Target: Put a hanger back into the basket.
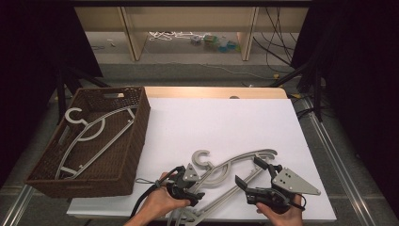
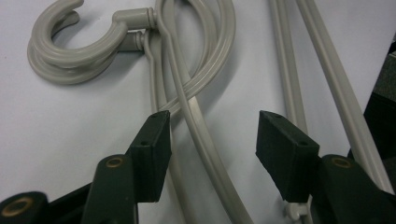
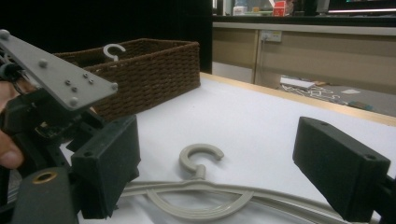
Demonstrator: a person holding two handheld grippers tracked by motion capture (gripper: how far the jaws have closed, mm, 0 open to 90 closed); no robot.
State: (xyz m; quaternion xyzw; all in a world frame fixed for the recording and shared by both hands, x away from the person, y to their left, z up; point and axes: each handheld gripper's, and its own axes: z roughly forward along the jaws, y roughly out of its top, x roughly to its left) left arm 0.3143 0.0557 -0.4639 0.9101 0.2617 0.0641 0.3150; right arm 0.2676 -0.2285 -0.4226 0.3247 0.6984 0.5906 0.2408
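1. Sitting at the left edge of the white table, a brown wicker basket held grey hangers.
2. Near the front edge, the left gripper hovered over stacked grey hangers, its jaws partly apart, straddling one hanger arm without pressing it.
3. Right of it, the right gripper sat low, its jaws wide and holding nothing, with the hanger hook lying between them farther off.
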